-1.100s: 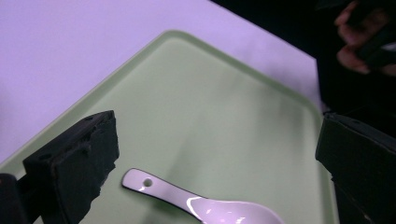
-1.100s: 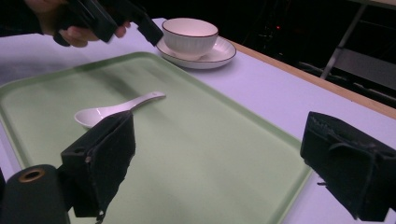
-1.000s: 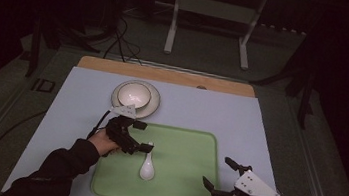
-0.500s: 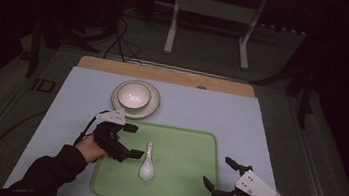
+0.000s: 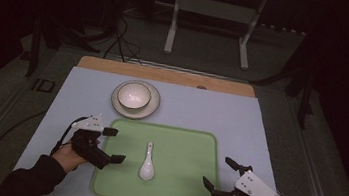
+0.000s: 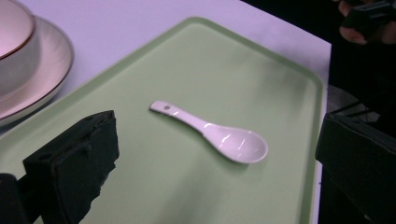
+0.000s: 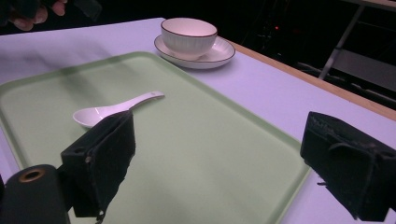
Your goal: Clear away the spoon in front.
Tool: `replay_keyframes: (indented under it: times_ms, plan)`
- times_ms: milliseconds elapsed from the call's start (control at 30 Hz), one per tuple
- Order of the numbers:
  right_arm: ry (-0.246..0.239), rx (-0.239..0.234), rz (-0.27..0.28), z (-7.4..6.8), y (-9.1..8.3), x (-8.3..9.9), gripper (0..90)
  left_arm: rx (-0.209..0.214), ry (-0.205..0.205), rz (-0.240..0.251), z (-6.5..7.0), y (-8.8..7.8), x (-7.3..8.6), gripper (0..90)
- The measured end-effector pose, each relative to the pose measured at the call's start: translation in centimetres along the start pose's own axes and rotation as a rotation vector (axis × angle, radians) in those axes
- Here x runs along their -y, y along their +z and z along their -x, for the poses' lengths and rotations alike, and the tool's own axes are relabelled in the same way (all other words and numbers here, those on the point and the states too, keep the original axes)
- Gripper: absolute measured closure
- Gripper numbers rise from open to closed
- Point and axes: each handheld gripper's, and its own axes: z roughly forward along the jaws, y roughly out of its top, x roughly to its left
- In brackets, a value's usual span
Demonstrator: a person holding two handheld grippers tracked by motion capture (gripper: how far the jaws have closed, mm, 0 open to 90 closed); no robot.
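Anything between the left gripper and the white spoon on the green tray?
Nothing visible. The left gripper stands open beside the white ceramic spoon, with bare flat green plastic tray between them.

Both grippers are black, the left gripper (image 5: 112,145) and right gripper (image 5: 217,173) each topped by a grey three-cornered plate; blocky, rough-edged black jaws; a thin black cable loops from the left one; the left forearm wears a dark sleeve (image 5: 31,181)
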Motion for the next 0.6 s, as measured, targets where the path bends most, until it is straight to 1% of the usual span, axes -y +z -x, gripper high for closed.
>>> replay_keyframes:
  times_ms: [67, 200, 433, 500, 600]
  plan:
    - [-0.002, 0.0, 0.002, 0.0, 0.0, 0.0, 10.3, -0.003, -0.002, 0.002, 0.1, -0.3, 0.4, 0.0]
    - [-0.003, 0.001, 0.002, 0.0, 0.0, 0.0, 10.3, -0.01, 0.017, -0.003, 0.4, -0.6, 0.8, 0.0]
    - [-0.003, 0.0, 0.002, 0.0, 0.0, 0.0, 10.3, -0.007, -0.001, -0.001, 0.4, -1.1, 2.1, 0.0]
    - [-0.006, 0.001, 0.001, -0.1, 0.0, 0.0, 10.3, -0.013, 0.005, -0.002, 0.4, -1.2, 2.5, 0.0]
    - [-0.006, 0.001, 0.0, -0.1, 0.0, 0.0, 10.3, -0.018, -0.004, 0.008, 0.4, -1.4, 3.1, 0.0]
